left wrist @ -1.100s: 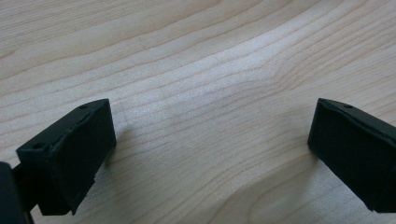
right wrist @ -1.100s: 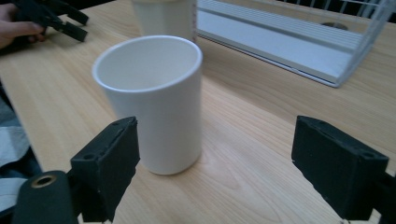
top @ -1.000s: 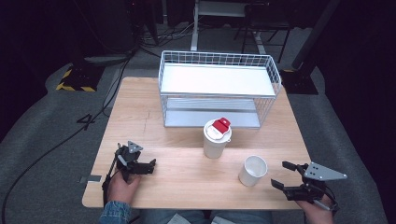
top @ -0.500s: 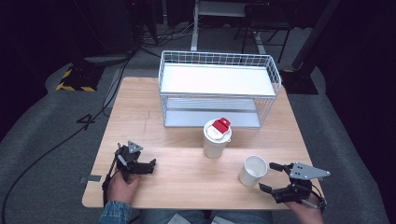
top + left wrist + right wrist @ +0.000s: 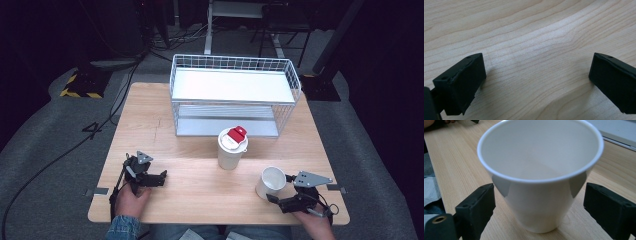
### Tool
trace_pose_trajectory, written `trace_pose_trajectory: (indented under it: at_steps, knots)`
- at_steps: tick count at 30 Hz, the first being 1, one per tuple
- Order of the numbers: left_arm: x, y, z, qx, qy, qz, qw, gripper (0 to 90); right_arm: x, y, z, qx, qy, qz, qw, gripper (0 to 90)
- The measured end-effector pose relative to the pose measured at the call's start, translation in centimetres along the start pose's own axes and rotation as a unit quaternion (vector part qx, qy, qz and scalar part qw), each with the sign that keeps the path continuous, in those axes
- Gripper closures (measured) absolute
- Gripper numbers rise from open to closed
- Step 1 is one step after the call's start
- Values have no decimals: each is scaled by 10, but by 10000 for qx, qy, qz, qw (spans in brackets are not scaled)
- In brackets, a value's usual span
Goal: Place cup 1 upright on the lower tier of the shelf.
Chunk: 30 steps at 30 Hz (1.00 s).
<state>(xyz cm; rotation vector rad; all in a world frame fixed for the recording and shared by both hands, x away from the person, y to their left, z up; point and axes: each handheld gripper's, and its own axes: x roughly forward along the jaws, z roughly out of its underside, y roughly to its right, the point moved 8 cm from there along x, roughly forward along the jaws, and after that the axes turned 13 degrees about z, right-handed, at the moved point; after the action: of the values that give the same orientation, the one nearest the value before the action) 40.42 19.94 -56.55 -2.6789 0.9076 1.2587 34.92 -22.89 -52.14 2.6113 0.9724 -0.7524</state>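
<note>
An empty white paper cup stands upright on the wooden table at the front right. My right gripper sits low just right of it. In the right gripper view the cup stands between the two black jaws, with a gap on each side, so the gripper is open; its jaws have just been opening. A second white cup with a lid and a red tab stands mid-table. My left gripper rests at the front left, open over bare wood.
A white wire basket rack with a flat white shelf occupies the back of the table. The lidded cup stands just in front of it. Dark floor, cables and stands surround the table.
My right gripper has moved left and slightly down, up to the empty cup, and its jaws now flank it. The left gripper and both cups have stayed put.
</note>
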Motion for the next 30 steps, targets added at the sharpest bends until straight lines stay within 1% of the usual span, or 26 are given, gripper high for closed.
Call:
trace_pose_trajectory:
  at_steps: [9, 12, 19, 24, 30]
  knots:
    - [0, 0, 0, 1, 0, 1, 10000, 14, 13, -3, 2, -18, -81, 47, 10000, 114]
    - [0, 0, 0, -1, 1, 0, 10000, 14, 16, -4, 3, -32, -125, 24, 9999, 146]
    - [0, 0, 0, 1, -1, -1, 10000, 14, 18, -6, 4, -92, -130, 28, 9999, 187]
    - [0, 0, 0, -1, 1, 0, 10000, 14, 17, -5, 4, -82, -128, 56, 9999, 218]
    - [0, 0, 0, -1, 0, 1, 10000, 14, 17, -4, 4, -86, -140, 96, 9998, 226]
